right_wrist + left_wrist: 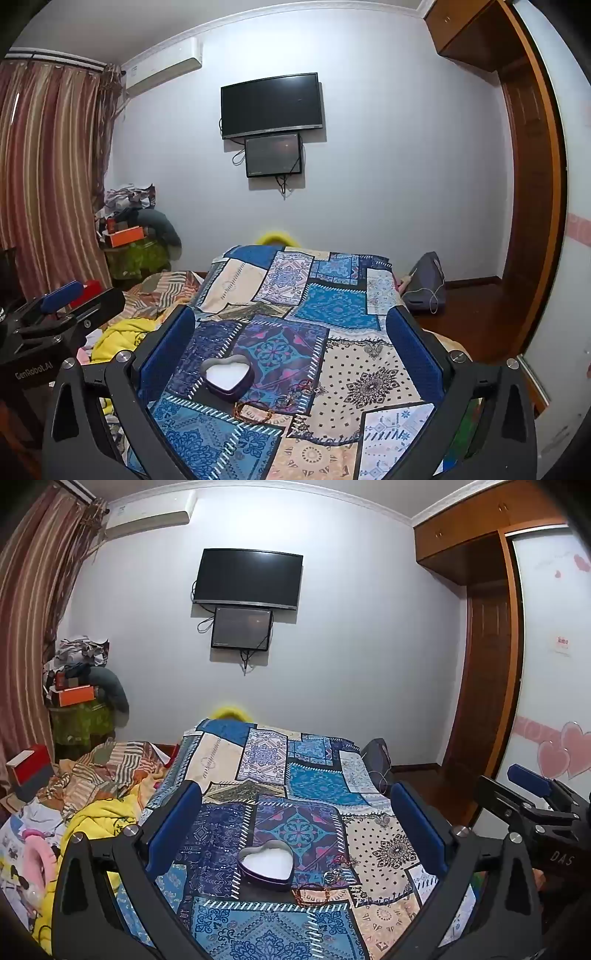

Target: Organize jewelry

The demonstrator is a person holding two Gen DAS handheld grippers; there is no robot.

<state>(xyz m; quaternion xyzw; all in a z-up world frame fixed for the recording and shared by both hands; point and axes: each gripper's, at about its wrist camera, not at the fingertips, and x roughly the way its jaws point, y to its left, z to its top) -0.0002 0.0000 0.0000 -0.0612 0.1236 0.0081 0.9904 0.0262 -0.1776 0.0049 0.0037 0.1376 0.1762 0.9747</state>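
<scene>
The left gripper (293, 827) is being held with its blue-padded jaws spread wide, nothing between them, above the near part of a patchwork bedspread (321, 786). The right gripper (290, 349) is being held likewise, fully parted and empty; only its tip is being caught at the right edge of the left wrist view, the rest being cut off.

Just beyond and below the fingers, a heart-shaped tin (265, 864) is lying open on the bedspread, its white lining facing up. Its point is being turned toward the near edge and its two lobes toward the far wall, so its long axis is running near to far. Just right of it, and near it, a beaded bracelet (314, 892), a small silvery ring (330, 876) and some thin reddish loops (341, 860) are lying loose; against the busy pattern they are hard to make out, and their number cannot be told.

To the left, crumpled yellow bedding (98, 818) is being partly hidden by the gripper frame. Farther off, a dark television (248, 579) is hanging on the far wall, with a smaller screen (242, 628) below it.
</scene>
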